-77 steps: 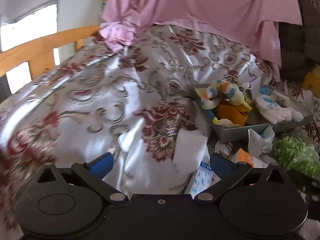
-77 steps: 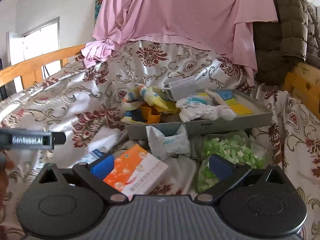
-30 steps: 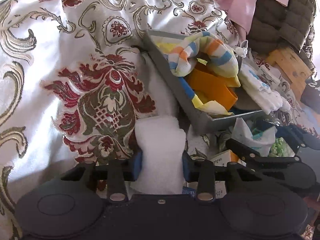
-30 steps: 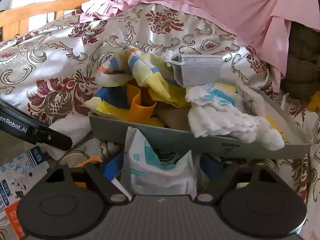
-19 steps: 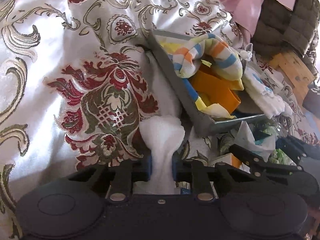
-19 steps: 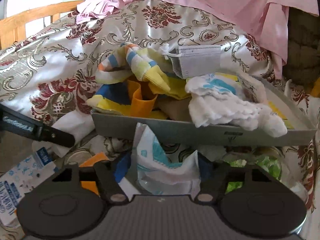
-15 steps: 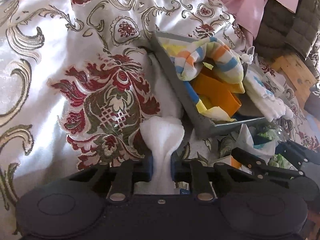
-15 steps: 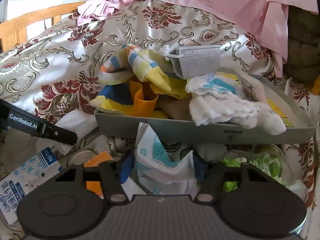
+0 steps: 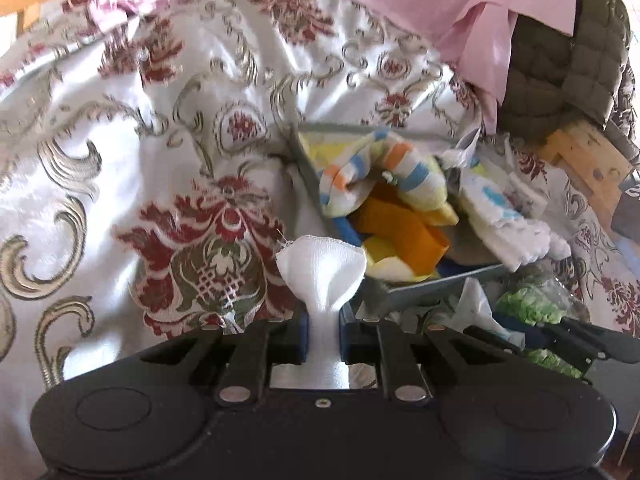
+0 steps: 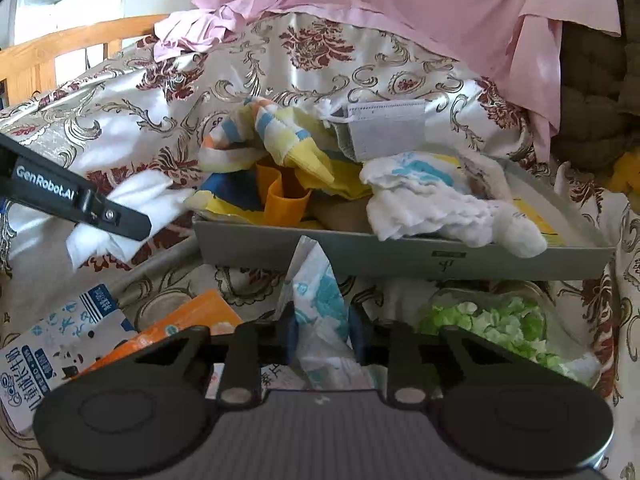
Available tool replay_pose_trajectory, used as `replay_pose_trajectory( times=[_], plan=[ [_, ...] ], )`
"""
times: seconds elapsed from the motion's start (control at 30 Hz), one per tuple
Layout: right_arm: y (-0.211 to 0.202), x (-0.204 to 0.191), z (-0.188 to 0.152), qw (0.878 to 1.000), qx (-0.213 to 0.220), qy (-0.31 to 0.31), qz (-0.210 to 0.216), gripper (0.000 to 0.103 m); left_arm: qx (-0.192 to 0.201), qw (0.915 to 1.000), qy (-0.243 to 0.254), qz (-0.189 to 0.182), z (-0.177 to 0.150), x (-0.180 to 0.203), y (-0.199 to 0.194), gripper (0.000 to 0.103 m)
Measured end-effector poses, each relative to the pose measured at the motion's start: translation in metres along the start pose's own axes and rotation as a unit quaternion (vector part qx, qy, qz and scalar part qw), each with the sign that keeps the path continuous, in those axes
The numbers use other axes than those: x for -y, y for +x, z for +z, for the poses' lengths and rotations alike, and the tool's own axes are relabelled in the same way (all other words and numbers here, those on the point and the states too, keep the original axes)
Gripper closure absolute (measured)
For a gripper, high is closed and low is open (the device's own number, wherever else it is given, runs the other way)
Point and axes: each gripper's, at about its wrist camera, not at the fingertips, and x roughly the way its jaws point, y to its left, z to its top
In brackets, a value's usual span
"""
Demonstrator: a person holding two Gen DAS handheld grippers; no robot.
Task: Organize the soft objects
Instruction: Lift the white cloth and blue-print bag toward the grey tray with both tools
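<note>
My left gripper (image 9: 323,332) is shut on a white cloth (image 9: 322,272) and holds it lifted off the bedspread, just left of the grey tray (image 9: 444,280). In the right wrist view the same cloth (image 10: 132,204) hangs from the left gripper's finger (image 10: 76,200). My right gripper (image 10: 322,334) is shut on a white and blue tissue pack (image 10: 320,300), in front of the tray's front wall (image 10: 400,256). The tray holds a striped sock (image 10: 260,132), orange cloth (image 10: 282,196), a white towel (image 10: 436,204) and a face mask (image 10: 386,128).
A bag of green pieces (image 10: 496,324), an orange box (image 10: 188,320) and a blue-printed pack (image 10: 52,344) lie in front of the tray. Pink fabric (image 10: 400,4) and a dark quilted jacket (image 9: 560,60) are piled behind. A wooden bed rail (image 10: 60,52) is at the far left.
My left gripper has lifted the white cloth off the bedspread and up toward the tray. My right gripper has closed tighter on the tissue pack and raised it slightly.
</note>
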Motion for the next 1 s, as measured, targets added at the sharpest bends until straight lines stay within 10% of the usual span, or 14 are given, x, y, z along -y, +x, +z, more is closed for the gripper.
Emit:
replay_pose_trajectory(
  times=[0.57, 1.0],
  plan=[
    [-0.108, 0.016, 0.006, 0.992, 0.109, 0.062, 0.013, 0.077, 0.088, 0.9958, -0.026, 0.003, -0.055, 0.049, -0.117, 0.088],
    [-0.162, 0.075, 0.010, 0.965, 0.213, 0.152, 0.029, 0.077, 0.121, 0.9927, 0.005, -0.001, -0.035, 0.116, -0.136, 0.087]
  ],
)
